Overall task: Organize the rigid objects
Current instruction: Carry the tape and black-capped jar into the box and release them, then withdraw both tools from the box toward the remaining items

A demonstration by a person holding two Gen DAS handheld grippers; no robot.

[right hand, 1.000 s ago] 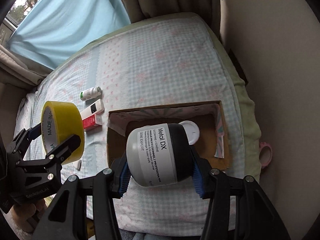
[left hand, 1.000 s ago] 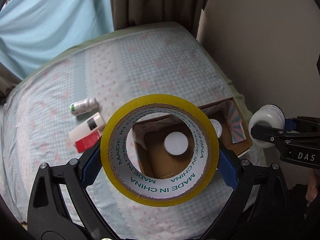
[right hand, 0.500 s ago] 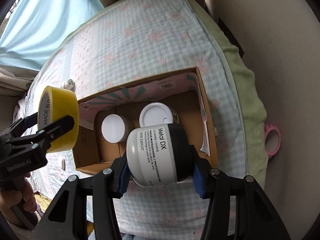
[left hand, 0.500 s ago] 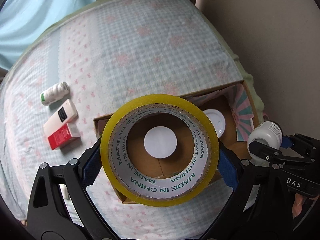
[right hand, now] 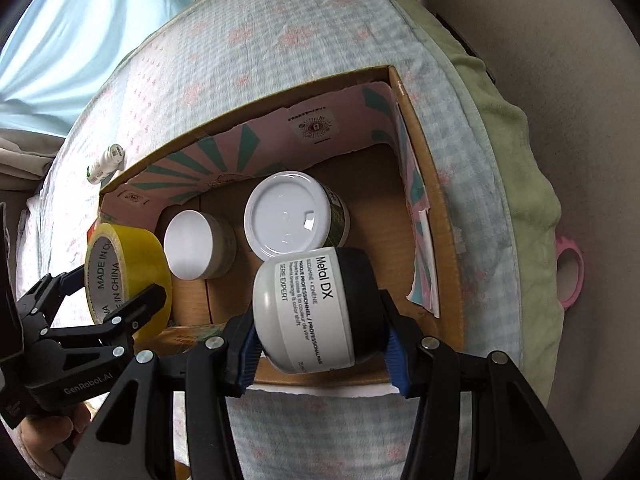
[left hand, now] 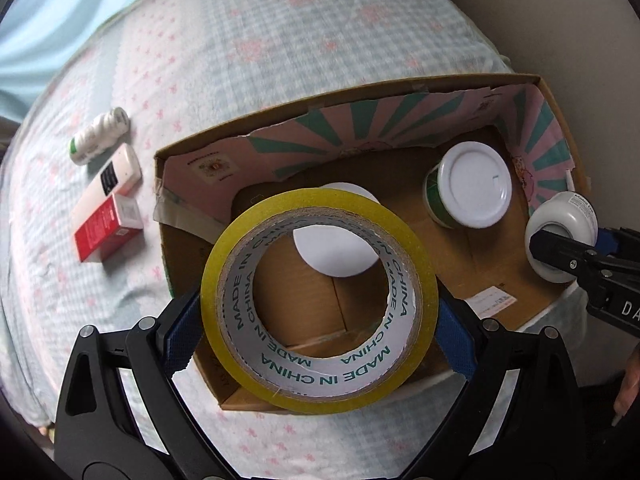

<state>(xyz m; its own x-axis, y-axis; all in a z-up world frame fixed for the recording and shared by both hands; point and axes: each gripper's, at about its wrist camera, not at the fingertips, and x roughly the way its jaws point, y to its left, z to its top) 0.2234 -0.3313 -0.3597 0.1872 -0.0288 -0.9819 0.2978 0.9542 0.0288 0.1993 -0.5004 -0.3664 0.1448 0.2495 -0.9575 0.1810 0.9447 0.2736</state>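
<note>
- The bed (left hand: pixel 280 40), covered with a pale blue checked quilt with pink flowers, fills both views; a green blanket edge (right hand: pixel 520 128) runs along its right side next to a beige wall.
- An open cardboard box (left hand: pixel 400 92) rests on the quilt, its inner walls lined with pink paper bearing teal rays.
- The left gripper (left hand: pixel 318 332) holds a roll of yellow tape (left hand: pixel 316 276) by its outer rim, blue pads pressed to both sides, the hole facing the camera. The roll hangs over the box's near left part; its core reads "MADE IN CHINA".
- The right gripper (right hand: pixel 320 336) is clamped on a grey-white jar with a black lid (right hand: pixel 308 312), lying sideways between the blue pads, label reading "Metal DX". It hangs over the box's near edge, toward the right side.
- Inside the box, a green-sided tub with a white lid (right hand: pixel 290 216) stands upright near the back wall.
- Left of it, just beside it, stands a lower round container with a flat white lid (right hand: pixel 192 244), partly seen through the tape's hole in the left wrist view.
- Outside the box, on the quilt to its left, lie a red-and-white carton (left hand: pixel 106 228), a white tube with a black label (left hand: pixel 110 180) touching it, and a small white bottle with a green band (left hand: pixel 98 136), well apart from the grippers.
- A pink ring (right hand: pixel 570 276) lies beyond the green blanket edge, on the right.
</note>
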